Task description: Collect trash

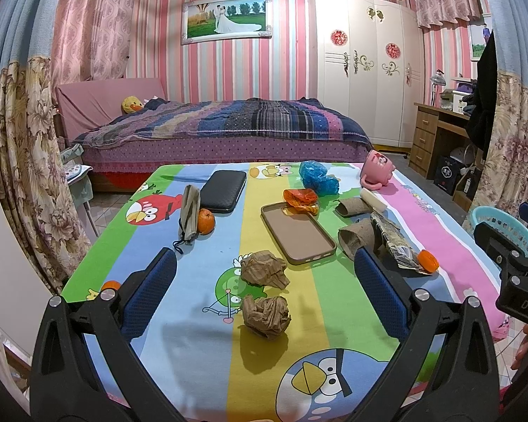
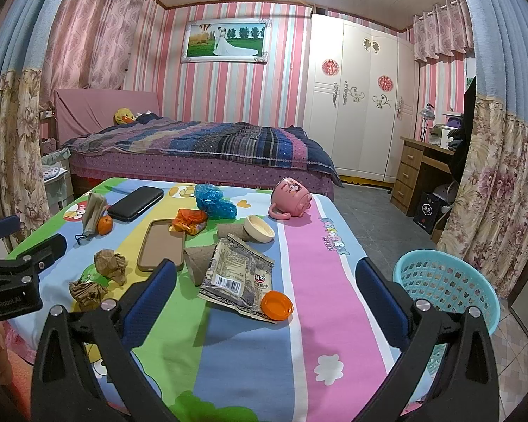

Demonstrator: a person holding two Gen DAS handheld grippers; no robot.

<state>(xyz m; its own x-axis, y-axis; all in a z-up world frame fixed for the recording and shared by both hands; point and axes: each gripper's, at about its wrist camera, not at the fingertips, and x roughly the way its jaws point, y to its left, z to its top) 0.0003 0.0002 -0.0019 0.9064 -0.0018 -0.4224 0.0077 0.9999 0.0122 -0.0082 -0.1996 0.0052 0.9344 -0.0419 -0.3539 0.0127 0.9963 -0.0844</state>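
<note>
Two crumpled brown paper balls [image 1: 265, 313] [image 1: 264, 269] lie between the fingers of my open, empty left gripper [image 1: 264, 263]; they also show in the right wrist view [image 2: 88, 292] [image 2: 111, 263]. A printed snack wrapper [image 2: 237, 276] with an orange cap [image 2: 277, 305] on its corner lies ahead of my open, empty right gripper [image 2: 265, 267]. Cardboard tubes [image 2: 197, 262], an orange foil wrapper [image 2: 190, 221] and a blue plastic bag [image 2: 214, 202] lie further back. A turquoise basket [image 2: 447, 290] stands off the table's right side.
On the cartoon tablecloth [image 2: 316, 316] also lie a phone case [image 1: 297, 234], a black case [image 1: 223, 190], a folded umbrella [image 1: 189, 216], a tangerine [image 1: 206, 221], a tipped pink mug [image 2: 292, 198] and a cream bowl [image 2: 258, 228]. A bed [image 1: 221, 133] stands behind.
</note>
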